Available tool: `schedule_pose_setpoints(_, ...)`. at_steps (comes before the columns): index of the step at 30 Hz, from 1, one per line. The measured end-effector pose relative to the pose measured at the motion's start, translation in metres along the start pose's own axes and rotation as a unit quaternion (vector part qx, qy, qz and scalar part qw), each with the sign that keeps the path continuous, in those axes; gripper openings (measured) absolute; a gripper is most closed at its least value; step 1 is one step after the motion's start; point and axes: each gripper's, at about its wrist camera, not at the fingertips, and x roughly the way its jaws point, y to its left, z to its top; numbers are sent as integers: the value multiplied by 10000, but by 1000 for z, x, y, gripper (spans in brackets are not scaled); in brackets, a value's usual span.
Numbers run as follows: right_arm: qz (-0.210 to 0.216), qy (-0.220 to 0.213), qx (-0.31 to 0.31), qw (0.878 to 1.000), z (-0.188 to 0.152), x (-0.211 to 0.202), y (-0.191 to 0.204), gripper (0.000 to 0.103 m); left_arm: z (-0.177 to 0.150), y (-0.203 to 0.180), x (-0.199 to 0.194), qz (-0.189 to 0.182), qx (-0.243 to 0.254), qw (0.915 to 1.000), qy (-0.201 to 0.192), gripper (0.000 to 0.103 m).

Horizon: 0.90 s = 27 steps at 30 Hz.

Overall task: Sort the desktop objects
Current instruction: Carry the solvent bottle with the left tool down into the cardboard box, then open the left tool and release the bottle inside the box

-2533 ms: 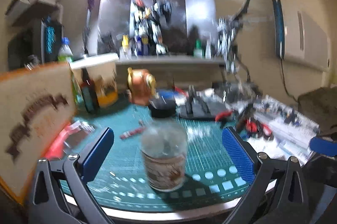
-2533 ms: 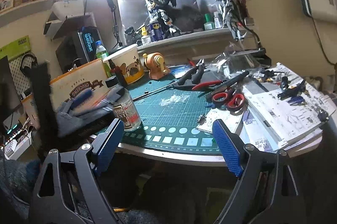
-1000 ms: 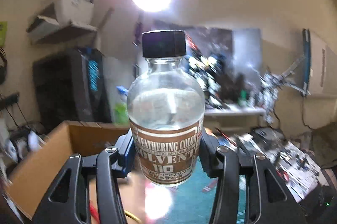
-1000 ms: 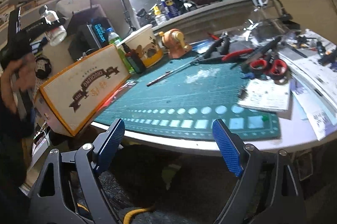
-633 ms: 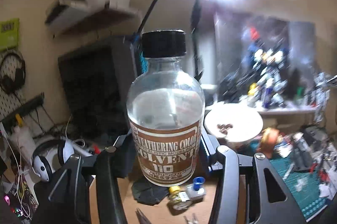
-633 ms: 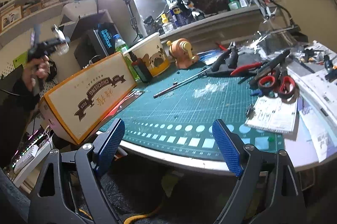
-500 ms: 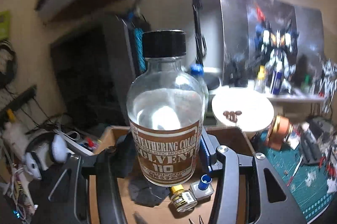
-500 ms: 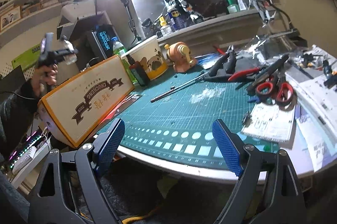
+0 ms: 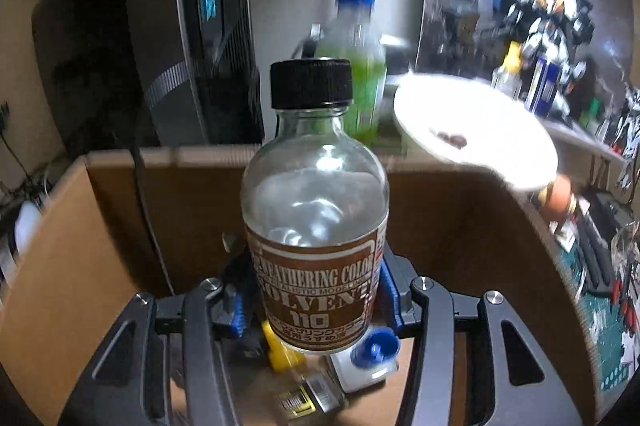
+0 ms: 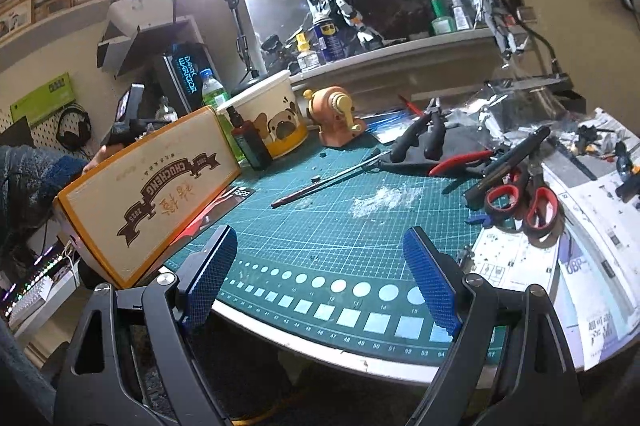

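**Solvent bottle over the box**

The desk was crowded, a green cutting mat (image 10: 340, 226) at its middle. At the left stood the cardboard box (image 9: 80, 266); my left gripper (image 9: 312, 300) was clamped on the solvent bottle (image 9: 316, 209), upright inside the box's walls, above small bottles (image 9: 360, 362) on its floor. My right gripper (image 10: 320, 278) hung wide open and held nothing at the mat's near edge, scissors (image 10: 520, 203) to its right.
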Motion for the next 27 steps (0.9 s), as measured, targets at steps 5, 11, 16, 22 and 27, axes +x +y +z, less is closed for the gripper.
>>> schedule_pose_setpoints(5,-50,24,36,10000,4,7,-2,85,-9,7,25,237,-119,9994,229,50)
schedule_pose_setpoints(11,-25,91,-33,10000,4,16,1,85,-15,9,43,246,-306,9982,458,50)
schedule_pose_setpoints(16,21,83,-33,10000,7,21,5,85,-14,10,49,171,-678,9932,935,51)
schedule_pose_setpoints(22,97,90,-83,9999,8,26,11,85,-3,-7,29,295,-502,9929,1035,69)
schedule_pose_setpoints(27,180,147,-86,9997,6,31,16,85,15,-29,-16,546,-242,9962,632,78)
